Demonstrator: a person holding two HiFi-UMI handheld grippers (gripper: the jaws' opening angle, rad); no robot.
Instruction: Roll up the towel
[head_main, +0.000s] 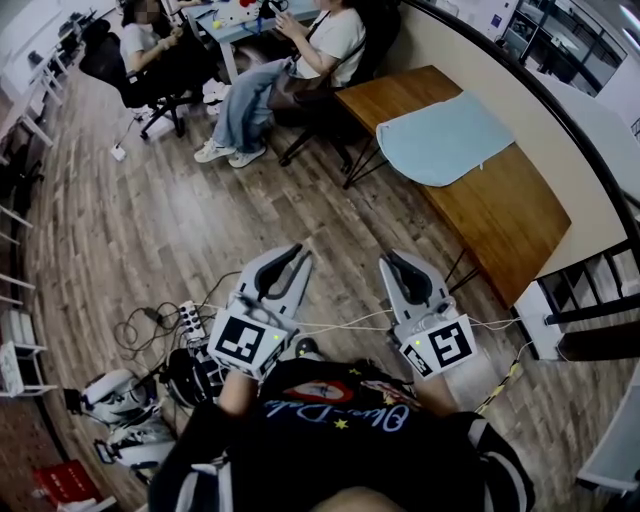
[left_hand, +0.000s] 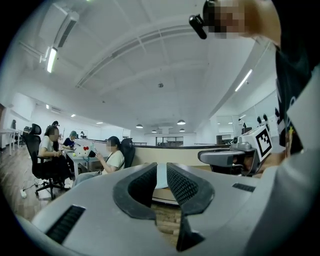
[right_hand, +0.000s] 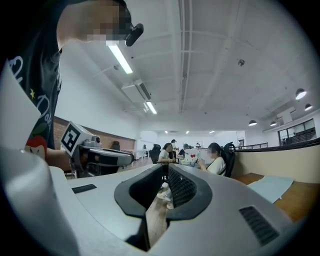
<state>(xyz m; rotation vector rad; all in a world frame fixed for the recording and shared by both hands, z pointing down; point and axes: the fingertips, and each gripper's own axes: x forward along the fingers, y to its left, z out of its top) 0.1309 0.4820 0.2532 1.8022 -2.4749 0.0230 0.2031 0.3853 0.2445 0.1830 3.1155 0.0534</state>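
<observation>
A light blue towel (head_main: 445, 135) lies flat on the wooden table (head_main: 500, 215) at the upper right, one edge hanging over the table's near side. Both grippers are held level in front of the person, over the floor and well short of the table. My left gripper (head_main: 292, 262) has a narrow gap between its pads (left_hand: 180, 185) and nothing in it. My right gripper (head_main: 393, 268) is shut and empty. In the right gripper view, the towel (right_hand: 270, 187) shows on the table to the right of the jaws (right_hand: 165, 175).
Two people sit on office chairs (head_main: 300, 60) by a desk at the far side. A power strip (head_main: 190, 320) with cables and white equipment (head_main: 115, 400) lie on the floor at the lower left. A curved low wall (head_main: 540, 120) runs behind the table.
</observation>
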